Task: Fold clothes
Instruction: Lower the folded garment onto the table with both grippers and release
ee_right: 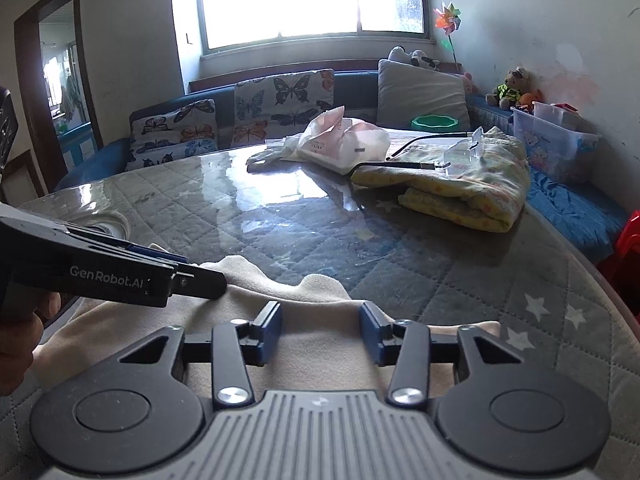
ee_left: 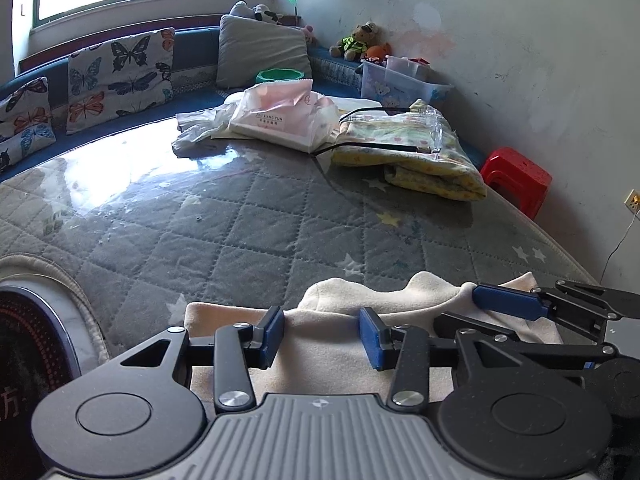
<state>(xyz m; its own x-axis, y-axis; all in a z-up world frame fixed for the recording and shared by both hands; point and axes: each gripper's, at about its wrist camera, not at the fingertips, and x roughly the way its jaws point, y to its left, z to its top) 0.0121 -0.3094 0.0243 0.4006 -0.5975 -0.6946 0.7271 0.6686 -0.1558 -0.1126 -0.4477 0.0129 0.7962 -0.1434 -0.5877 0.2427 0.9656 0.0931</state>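
On the quilted table cover, folding of the cream garment looks barely begun.
Left wrist view: left gripper spread wide over the garment at the cover's near edge, gripping nothing; right gripper just beside it, grip unclear; right wrist view: right gripper spread, empty, over the rumpled garment; a folded yellow blanket lies far across the cover.

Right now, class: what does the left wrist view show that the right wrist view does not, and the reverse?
Only the left wrist view: the wall socket with its cord.
Only the right wrist view: the open doorway.
Both: the cream garment under both open grippers, the yellow folded blanket, butterfly cushions, the window, and the red stool.
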